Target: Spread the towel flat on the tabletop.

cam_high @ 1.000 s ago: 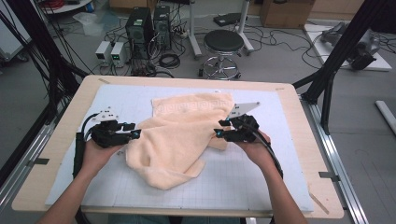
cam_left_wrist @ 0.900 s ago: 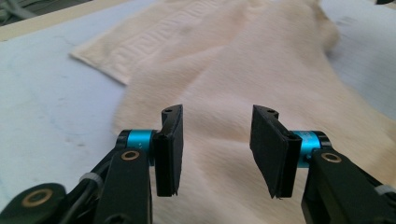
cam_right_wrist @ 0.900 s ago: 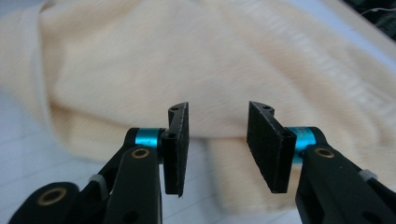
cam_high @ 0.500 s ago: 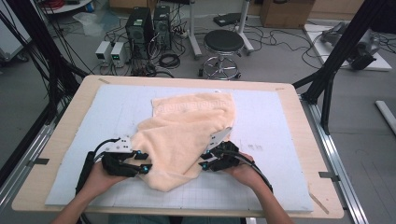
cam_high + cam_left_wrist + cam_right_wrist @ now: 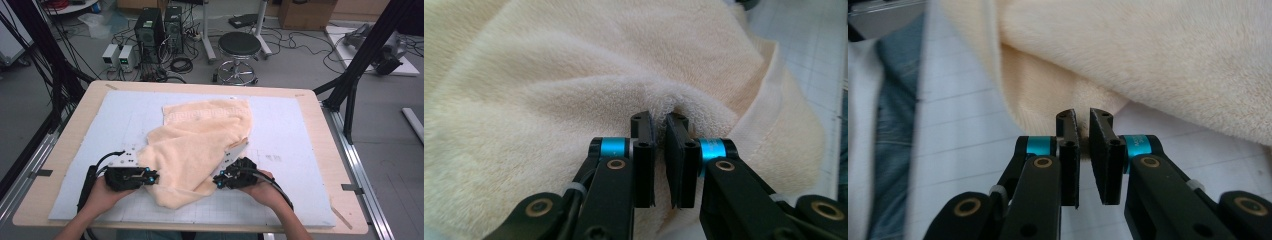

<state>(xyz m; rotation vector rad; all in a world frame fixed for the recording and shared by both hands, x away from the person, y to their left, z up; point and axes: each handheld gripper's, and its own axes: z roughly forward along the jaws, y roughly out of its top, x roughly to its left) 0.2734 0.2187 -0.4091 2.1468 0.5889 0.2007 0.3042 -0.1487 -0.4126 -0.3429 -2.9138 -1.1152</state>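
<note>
A cream towel (image 5: 197, 147) lies rumpled across the middle of the pale mat (image 5: 290, 150) on the worktop (image 5: 320, 115). The left gripper (image 5: 150, 177) has just been closing and now pinches a fold at the towel's near left edge. The right gripper (image 5: 217, 181) has likewise just been closing, and it nips the towel's near right edge, low over the mat.

We see even, bright, soft-shadowed light over the worktop (image 5: 280, 130); both gripper views blur toward their edges and backgrounds.
</note>
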